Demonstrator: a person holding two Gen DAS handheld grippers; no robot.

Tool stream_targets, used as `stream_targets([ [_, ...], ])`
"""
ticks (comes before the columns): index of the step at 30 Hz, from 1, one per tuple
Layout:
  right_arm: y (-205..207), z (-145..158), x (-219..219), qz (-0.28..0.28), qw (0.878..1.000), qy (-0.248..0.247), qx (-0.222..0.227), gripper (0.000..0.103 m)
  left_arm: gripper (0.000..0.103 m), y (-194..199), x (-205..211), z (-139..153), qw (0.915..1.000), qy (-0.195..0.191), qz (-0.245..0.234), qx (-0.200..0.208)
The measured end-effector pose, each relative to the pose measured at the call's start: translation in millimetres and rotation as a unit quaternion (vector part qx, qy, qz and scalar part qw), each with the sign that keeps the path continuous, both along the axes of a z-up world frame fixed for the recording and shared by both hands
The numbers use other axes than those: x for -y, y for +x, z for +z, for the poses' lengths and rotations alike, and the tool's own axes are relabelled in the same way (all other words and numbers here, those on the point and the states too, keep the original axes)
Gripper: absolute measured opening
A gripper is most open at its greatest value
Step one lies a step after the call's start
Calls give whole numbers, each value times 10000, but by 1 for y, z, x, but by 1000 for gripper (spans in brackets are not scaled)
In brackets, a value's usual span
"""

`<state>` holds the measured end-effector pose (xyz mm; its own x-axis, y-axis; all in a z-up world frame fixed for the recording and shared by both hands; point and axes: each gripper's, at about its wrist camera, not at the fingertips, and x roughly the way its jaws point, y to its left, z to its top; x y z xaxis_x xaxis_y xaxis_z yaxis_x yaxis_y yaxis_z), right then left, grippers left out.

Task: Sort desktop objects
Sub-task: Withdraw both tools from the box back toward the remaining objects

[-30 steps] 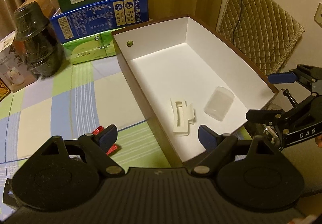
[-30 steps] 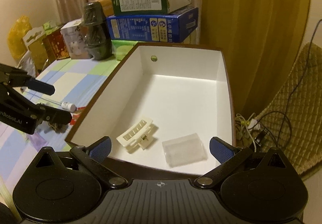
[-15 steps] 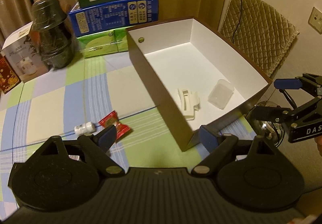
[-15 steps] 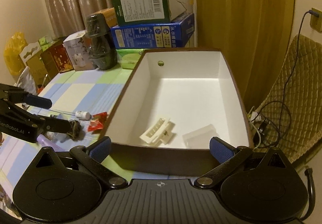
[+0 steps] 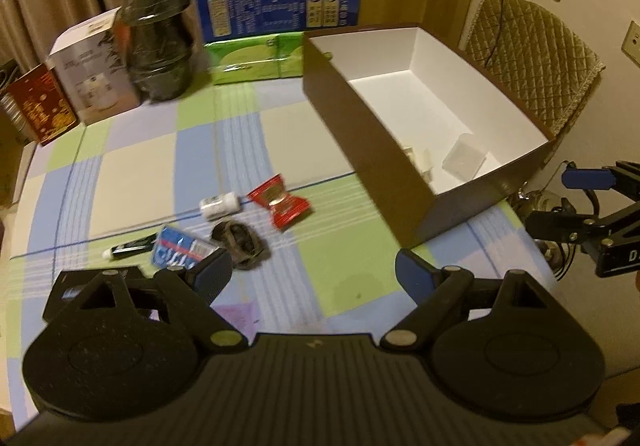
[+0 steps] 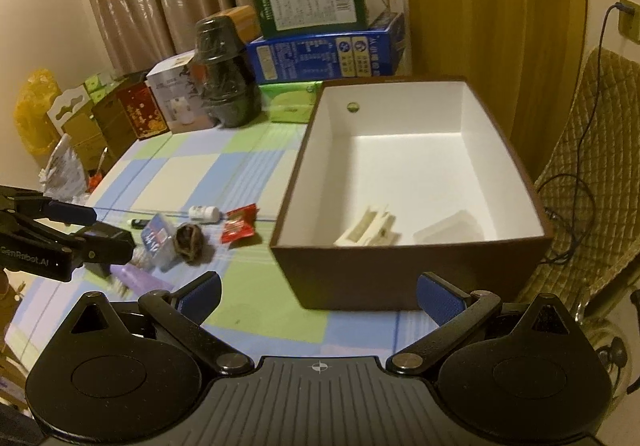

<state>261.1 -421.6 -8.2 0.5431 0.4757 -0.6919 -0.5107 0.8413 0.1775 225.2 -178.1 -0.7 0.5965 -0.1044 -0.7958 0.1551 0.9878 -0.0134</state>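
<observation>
A brown box with a white inside (image 5: 372, 137) (image 6: 400, 278) stands on the checked tablecloth. A cream hair clip (image 6: 366, 230) and a clear plastic case (image 6: 450, 230) lie in it. Left of the box lie a red candy packet (image 5: 280, 201) (image 6: 239, 224), a small white bottle (image 5: 220, 205) (image 6: 204, 212), a dark hair tie (image 5: 240, 240) (image 6: 189, 241), a blue-white packet (image 5: 180, 252) and a thin black tube (image 5: 130, 247). My left gripper (image 5: 312, 278) is open and empty, above the table near these items. My right gripper (image 6: 318, 298) is open and empty, before the box's near wall.
Stacked green and blue cartons (image 5: 276, 1), a dark wrapped jar (image 5: 158, 41) and small boxes (image 5: 92, 73) line the table's back edge. A quilted chair (image 5: 532, 57) with a cable stands right of the box. A purple item (image 6: 132, 278) lies near the left gripper.
Both grippers have pulled back and away from the box. The left view has swung left, bringing the loose items on the tablecloth into sight. The clip and case stay in the box.
</observation>
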Motion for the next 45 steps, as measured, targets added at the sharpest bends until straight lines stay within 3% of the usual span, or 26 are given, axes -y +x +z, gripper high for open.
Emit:
stream_targets([
  [22,-29,-24,-71,539,9979,-38,-344,101,86,-44,-80,-5,9970,-3,773,-103],
  [45,-36,-60,-161,1247,9905,-55,-578,101,86,-78,-163,-29,9832,160,1774,-396],
])
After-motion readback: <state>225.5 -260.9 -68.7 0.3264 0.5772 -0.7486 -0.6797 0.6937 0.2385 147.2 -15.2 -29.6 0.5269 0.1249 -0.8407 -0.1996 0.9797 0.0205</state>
